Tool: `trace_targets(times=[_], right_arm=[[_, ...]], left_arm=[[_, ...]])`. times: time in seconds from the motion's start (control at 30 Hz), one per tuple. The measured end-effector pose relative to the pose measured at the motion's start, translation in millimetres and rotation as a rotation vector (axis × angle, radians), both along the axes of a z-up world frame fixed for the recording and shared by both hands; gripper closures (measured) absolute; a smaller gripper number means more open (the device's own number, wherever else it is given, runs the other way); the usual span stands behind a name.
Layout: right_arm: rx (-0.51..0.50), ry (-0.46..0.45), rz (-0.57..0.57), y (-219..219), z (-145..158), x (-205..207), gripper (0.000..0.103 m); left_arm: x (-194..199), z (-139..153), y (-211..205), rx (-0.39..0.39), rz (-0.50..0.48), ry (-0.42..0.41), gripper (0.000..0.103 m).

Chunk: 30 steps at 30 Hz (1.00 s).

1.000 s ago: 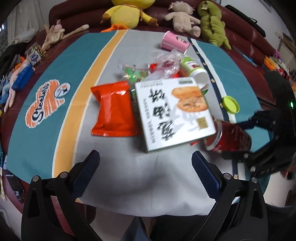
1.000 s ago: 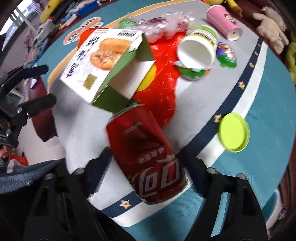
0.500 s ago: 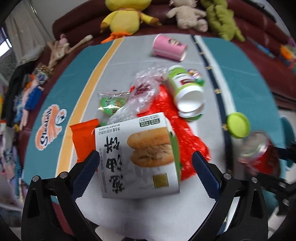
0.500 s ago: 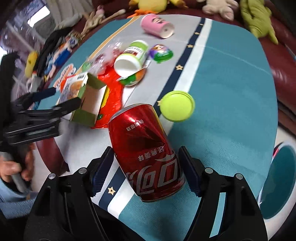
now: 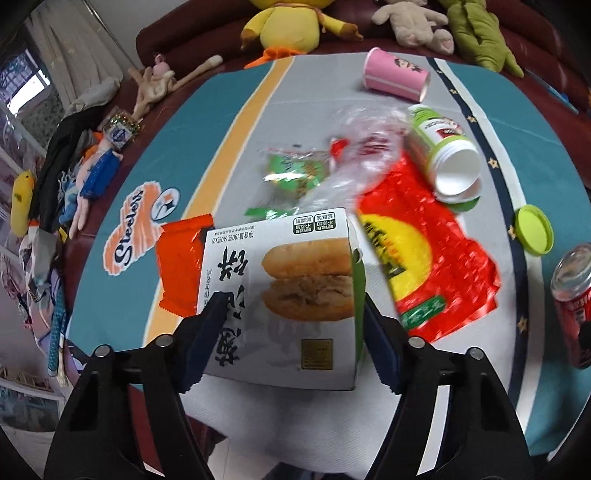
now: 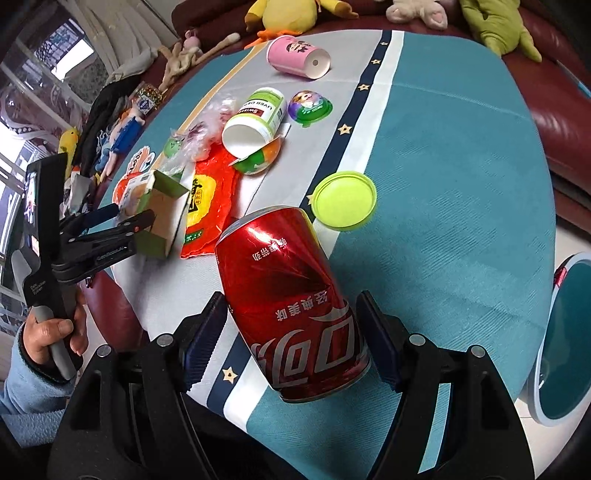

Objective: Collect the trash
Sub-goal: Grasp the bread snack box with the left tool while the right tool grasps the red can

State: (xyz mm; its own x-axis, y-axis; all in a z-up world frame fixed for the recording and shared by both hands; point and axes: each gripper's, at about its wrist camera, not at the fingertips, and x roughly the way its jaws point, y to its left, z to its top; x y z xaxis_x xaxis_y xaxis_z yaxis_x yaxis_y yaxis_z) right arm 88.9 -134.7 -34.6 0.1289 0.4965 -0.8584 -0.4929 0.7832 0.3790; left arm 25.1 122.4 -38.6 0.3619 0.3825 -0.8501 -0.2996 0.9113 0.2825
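My left gripper (image 5: 291, 325) is shut on a white cookie box (image 5: 288, 295), its pads pressing both sides; it shows from the side in the right wrist view (image 6: 155, 218). My right gripper (image 6: 291, 332) is shut on a red cola can (image 6: 291, 310) and holds it above the table's near edge; the can shows at the far right of the left wrist view (image 5: 572, 295). Other trash lies on the cloth: a red-yellow snack bag (image 5: 424, 251), an orange wrapper (image 5: 181, 266), a clear plastic bag (image 5: 354, 155), a green-white bottle (image 5: 443, 151), a pink cup (image 5: 395, 74), a lime lid (image 6: 345, 201).
A teal bin (image 6: 565, 339) with a white rim stands on the floor at the right, below the table edge. Plush toys (image 5: 288, 22) sit on the dark red sofa behind the table. Toys and clothes (image 5: 92, 173) are piled at the left.
My left gripper moved forward and closed on the cookie box, which was free between open jaws. My right gripper lifted the cola can off the cloth and carried it right, toward the bin.
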Motion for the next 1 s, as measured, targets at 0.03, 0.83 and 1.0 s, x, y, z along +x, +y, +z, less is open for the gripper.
trace_targets(times=[0.03,0.83,1.0], right_arm=[[-0.006,-0.001,0.003,2,1,-1,0.034],[-0.14,-0.065,-0.039,40,28,-21,0.034],[-0.163,-0.082,-0.046,46,38,-21,0.034]], left_arm=[[-5,1,3,-0.001,0.005,-0.004,0.031],[-43,50,48,-0.405,-0.141,-0.254,0.089],[-41,45,53,-0.394,-0.168,-0.255,0.086]])
